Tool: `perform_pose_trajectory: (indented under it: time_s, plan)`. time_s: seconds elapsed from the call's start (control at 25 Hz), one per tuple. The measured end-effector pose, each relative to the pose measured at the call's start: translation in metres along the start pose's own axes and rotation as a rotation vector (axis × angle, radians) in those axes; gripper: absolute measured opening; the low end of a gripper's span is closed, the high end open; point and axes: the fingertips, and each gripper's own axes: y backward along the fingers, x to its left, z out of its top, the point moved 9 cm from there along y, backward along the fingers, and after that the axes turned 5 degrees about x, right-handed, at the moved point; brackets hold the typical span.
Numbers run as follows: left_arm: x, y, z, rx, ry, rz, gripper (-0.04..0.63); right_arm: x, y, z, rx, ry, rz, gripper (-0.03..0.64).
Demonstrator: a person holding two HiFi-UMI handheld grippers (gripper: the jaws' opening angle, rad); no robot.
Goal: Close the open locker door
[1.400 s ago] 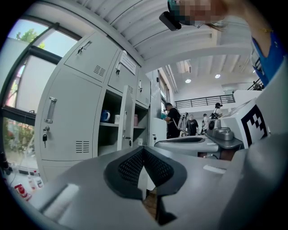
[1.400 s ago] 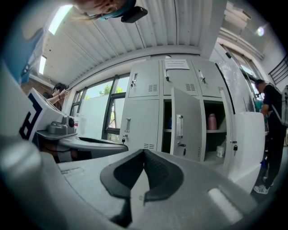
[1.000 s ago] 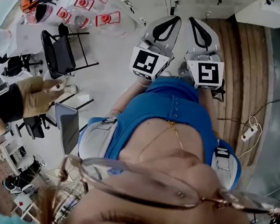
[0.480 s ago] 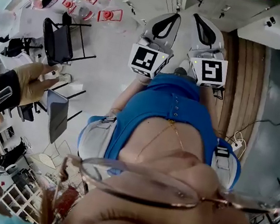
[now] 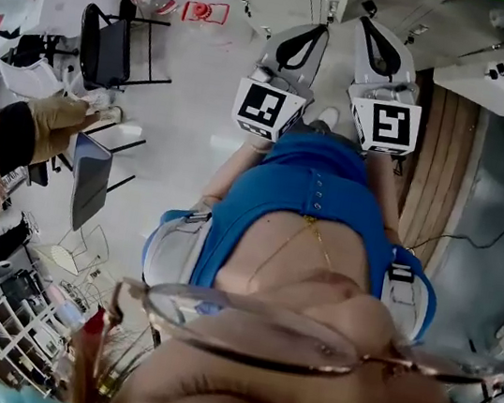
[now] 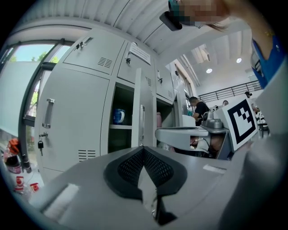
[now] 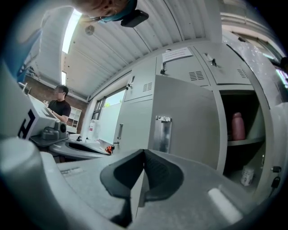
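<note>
Light: bright, even, indoor. Sources: window (image 6: pixel 20 85) at the left gripper view's left edge; ceiling lamps (image 6: pixel 209 70); strip light (image 7: pixel 69 27), blown out, in the right gripper view. Shadows: soft; open locker (image 7: pixel 234 157) dark inside. Distortion: heavy fisheye throughout, black vignette round both gripper views. Focus: glasses (image 5: pixel 250 330) close to the head camera blurred; far background sharp enough.

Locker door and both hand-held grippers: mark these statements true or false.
1. The locker door stands open. True.
2. The left hand-held gripper clamps the door. False: its jaws are together on nothing.
3. A blue mug sits on a shelf inside a locker. True.
4. The right hand-held gripper has its jaws wide apart. False: they are together and empty.
5. The bottle in the right gripper view is green. False: it is pink.
</note>
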Motion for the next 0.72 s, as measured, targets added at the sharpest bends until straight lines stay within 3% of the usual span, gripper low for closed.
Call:
perform_pose_trajectory:
  time_s: [0.16,0.44,0.52,0.72]
  plan:
    - [0.011,-0.011,0.001,-0.001,0.016,-0.003,-0.003,-0.004,-0.01,-0.006,0.02,-0.014,0.001,0.002]
    - [0.045,-0.04,0.001,0.027,0.0,-0.074,-0.003,-0.014,-0.03,-0.01,0.025,-0.056,-0.011,0.005]
    - [0.056,-0.05,0.006,0.031,-0.006,-0.091,-0.003,-0.015,-0.035,-0.004,0.022,-0.057,0.006,0.071]
    - [0.076,-0.074,0.01,0.041,-0.019,-0.147,-0.003,-0.017,-0.045,0.008,0.01,-0.067,0.019,0.124]
